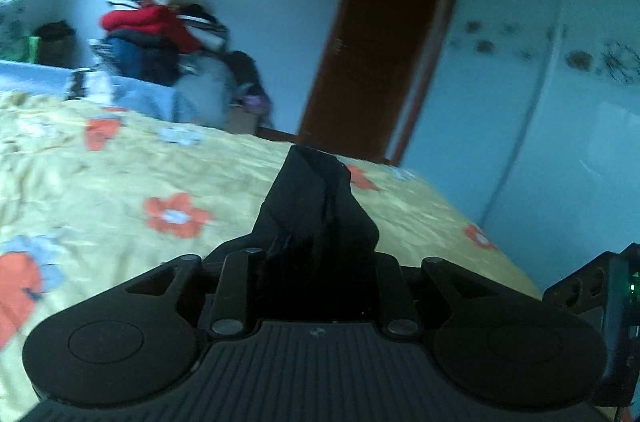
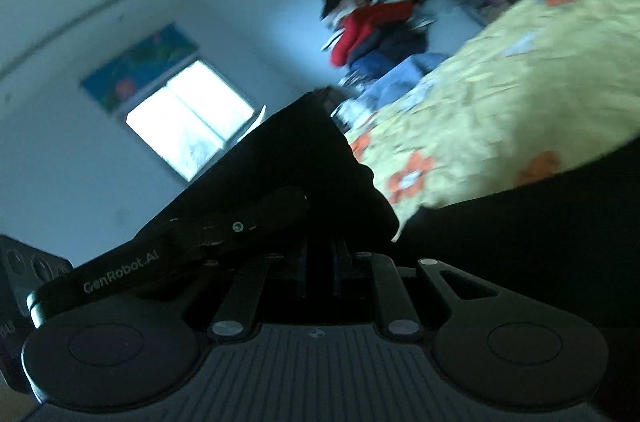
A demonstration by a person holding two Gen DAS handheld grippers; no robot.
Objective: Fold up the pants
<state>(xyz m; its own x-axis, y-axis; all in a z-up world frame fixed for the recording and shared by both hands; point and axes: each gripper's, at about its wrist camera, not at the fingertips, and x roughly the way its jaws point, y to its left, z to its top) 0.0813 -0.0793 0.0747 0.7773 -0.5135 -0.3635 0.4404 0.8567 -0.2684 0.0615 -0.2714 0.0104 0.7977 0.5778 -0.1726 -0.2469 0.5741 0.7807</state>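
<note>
The black pants (image 1: 308, 190) stick up in a bunched fold between the fingers of my left gripper (image 1: 316, 246), which is shut on the cloth above the bed. The fabric hides its fingertips. In the right wrist view, black pants cloth (image 2: 304, 158) drapes over my right gripper (image 2: 324, 218), which is shut on it. More of the dark pants (image 2: 520, 234) stretches away to the lower right. The body of the other gripper (image 2: 120, 278) lies close on the left of that view.
A bed with a yellow flowered cover (image 1: 120, 182) lies under both grippers. A pile of clothes (image 1: 160, 26) sits beyond its far side. A brown door (image 1: 384, 42) and pale wardrobe (image 1: 560, 102) stand to the right; a bright window (image 2: 188, 118) is in the wall.
</note>
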